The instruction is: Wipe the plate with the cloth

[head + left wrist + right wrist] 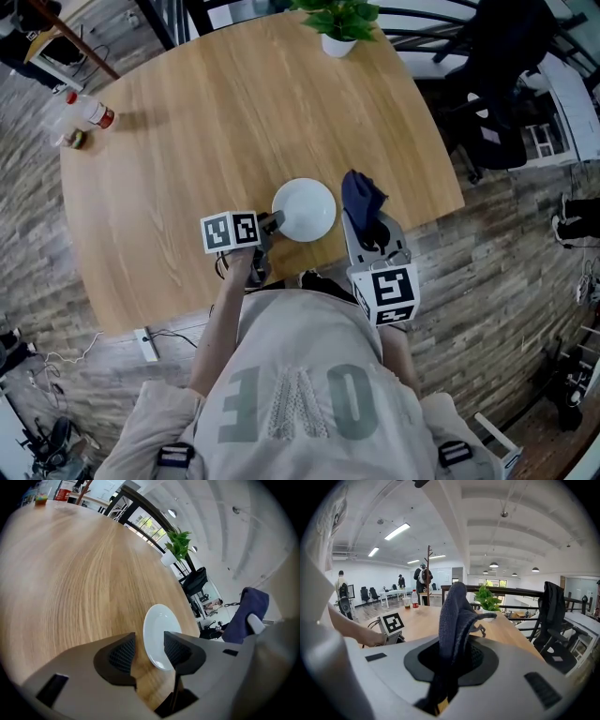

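Cloth (452,616) stands pinched in the right gripper (450,657), centre frame, ready for wiping; left gripper (147,649), jaws apart, straddles the plate (159,623) rim (probably steadying).

shirt (300,403) at 6 o'clock has big letters, an E and an O, middle one unclear; bottle (91,112) label at 10 o'clock unreadable

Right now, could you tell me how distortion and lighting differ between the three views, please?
Head view: even light, soft shadow beside the bottle; left gripper view: strong fisheye bends the table, plate sharp, black corners; right gripper view: fisheye too, bright ceiling lights, cloth clear.
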A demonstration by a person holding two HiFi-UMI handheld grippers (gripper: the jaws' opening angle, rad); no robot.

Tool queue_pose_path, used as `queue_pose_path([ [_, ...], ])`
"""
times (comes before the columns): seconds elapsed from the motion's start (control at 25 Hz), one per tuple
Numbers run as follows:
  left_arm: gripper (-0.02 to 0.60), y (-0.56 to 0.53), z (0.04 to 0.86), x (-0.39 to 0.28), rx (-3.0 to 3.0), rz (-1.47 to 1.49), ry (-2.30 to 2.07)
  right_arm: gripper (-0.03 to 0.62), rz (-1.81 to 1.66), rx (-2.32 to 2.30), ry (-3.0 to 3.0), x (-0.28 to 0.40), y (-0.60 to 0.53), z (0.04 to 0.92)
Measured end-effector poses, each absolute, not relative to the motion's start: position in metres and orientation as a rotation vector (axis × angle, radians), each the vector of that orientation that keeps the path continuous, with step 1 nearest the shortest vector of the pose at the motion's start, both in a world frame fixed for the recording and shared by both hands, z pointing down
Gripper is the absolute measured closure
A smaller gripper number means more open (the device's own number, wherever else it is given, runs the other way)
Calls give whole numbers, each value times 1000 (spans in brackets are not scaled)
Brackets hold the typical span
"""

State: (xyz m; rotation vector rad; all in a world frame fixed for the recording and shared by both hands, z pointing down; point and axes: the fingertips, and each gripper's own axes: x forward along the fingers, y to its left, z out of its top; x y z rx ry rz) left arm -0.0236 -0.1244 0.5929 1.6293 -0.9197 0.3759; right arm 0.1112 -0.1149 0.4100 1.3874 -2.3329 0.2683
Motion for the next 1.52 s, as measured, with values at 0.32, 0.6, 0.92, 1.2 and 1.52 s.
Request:
queue_pose_path([
  [0.32, 436, -125, 595, -23, 1595, 336, -858, 534, 270, 1372, -2330, 101, -112, 412],
  [0.6, 532, -124, 603, -18, 1584, 390, -860, 534, 262, 1377, -2292, 108, -112, 416],
  [0.92, 535, -129, 604, -14, 1600, 391, -877, 533, 173, 1302, -2191, 121, -133, 434],
  [1.2, 537, -129, 602, -14, 1608, 391, -889, 533, 97, 997, -2020, 115, -143, 487],
  [1.52, 537, -129, 602, -14, 1606, 370, -895, 533, 26, 675, -1812, 114, -139, 567],
])
